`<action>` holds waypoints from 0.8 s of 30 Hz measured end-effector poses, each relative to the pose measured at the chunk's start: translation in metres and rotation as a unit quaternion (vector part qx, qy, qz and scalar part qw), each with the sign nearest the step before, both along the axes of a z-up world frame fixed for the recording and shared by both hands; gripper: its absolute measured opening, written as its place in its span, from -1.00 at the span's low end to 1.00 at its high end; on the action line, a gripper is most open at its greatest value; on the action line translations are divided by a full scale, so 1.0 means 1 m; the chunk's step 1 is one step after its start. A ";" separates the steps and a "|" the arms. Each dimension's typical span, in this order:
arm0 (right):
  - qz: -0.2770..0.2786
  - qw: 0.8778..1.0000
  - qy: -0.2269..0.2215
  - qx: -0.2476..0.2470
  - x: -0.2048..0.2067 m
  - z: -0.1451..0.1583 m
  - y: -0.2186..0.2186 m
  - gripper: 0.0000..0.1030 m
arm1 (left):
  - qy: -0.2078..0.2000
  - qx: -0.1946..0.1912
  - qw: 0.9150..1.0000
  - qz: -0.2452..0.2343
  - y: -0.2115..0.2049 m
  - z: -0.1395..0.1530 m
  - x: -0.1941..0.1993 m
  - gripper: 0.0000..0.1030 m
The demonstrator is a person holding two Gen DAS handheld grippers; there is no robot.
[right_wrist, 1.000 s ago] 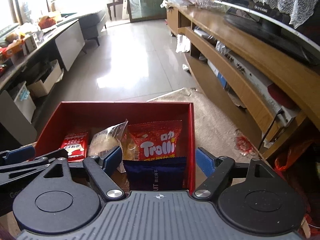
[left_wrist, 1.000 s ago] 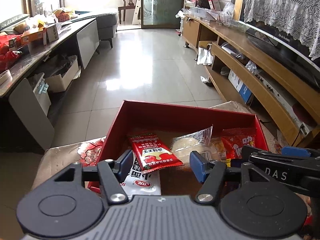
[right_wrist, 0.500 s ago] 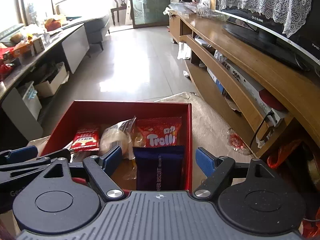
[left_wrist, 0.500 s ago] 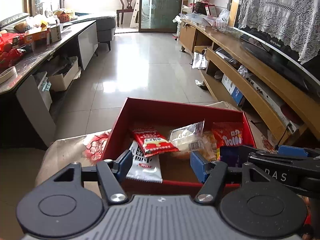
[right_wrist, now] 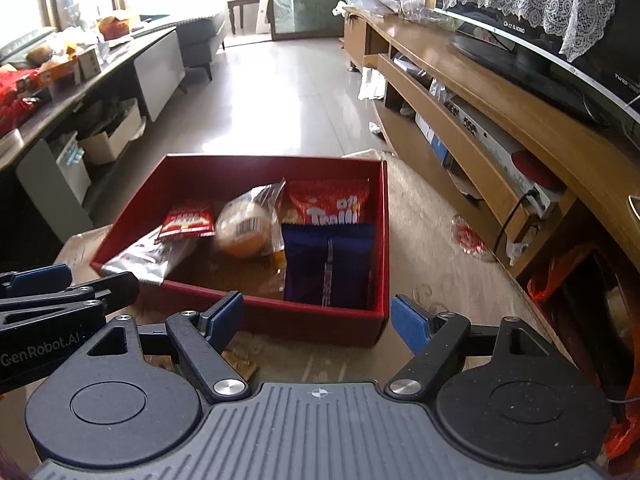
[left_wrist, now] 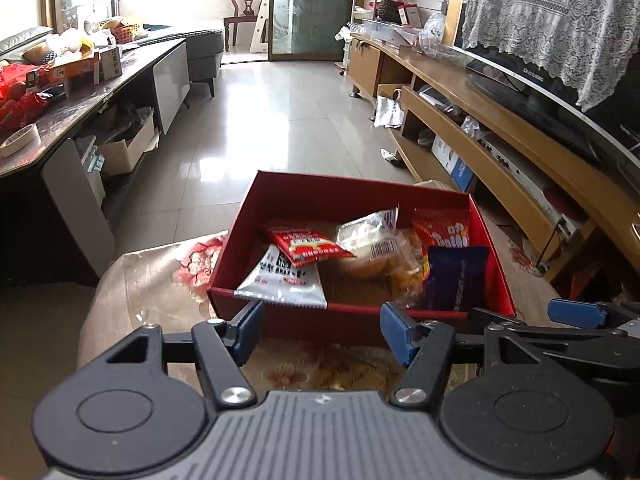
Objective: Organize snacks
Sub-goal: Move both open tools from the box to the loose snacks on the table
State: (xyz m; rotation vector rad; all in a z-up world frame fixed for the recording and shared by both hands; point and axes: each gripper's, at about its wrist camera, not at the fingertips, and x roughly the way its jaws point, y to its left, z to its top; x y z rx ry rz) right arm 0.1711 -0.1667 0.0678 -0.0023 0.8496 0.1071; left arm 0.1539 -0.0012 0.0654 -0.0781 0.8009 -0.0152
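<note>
Glossy foil snack packets (left_wrist: 308, 245) in a matt red cardboard box (left_wrist: 352, 196) — polished floor tiles (left_wrist: 280, 120).

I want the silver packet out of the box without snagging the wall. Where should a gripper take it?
Probably the near end of the silver packet, which overhangs the red box front wall. Come from the front with the left gripper, jaws above and below the flat sheet; the red sachet covers its far end.

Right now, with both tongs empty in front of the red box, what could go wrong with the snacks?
1. The silver packet lies over the near rim of the red box; a nudge may tip it out.
2. The red sachet rests loosely on that packet and could slide with it.
3. The wrapped bun leans among the others; its clear wrapper looks slippery, so a grip might slip or squash it.
</note>
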 end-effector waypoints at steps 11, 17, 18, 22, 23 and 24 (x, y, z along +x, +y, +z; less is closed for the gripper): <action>0.005 1.000 0.016 -0.005 -0.027 -0.007 0.001 0.63 | 0.011 0.004 1.000 -0.003 -0.001 -0.007 -0.029 0.20; 0.008 0.999 0.030 -0.008 -0.039 -0.015 0.003 0.63 | 0.028 0.006 1.000 -0.009 0.000 -0.016 -0.045 0.20; 0.010 0.999 0.033 -0.010 -0.042 -0.016 0.003 0.63 | 0.033 0.005 0.999 -0.011 0.001 -0.018 -0.047 0.20; 0.021 0.998 0.048 -0.015 -0.051 -0.024 0.009 0.63 | 0.055 0.001 0.998 -0.015 0.007 -0.029 -0.057 0.20; 0.025 0.998 0.054 -0.017 -0.053 -0.027 0.011 0.63 | 0.060 0.001 0.998 -0.015 0.008 -0.032 -0.060 0.20; 0.029 0.998 0.058 -0.020 -0.056 -0.030 0.013 0.63 | 0.064 0.001 0.998 -0.015 0.010 -0.035 -0.063 0.20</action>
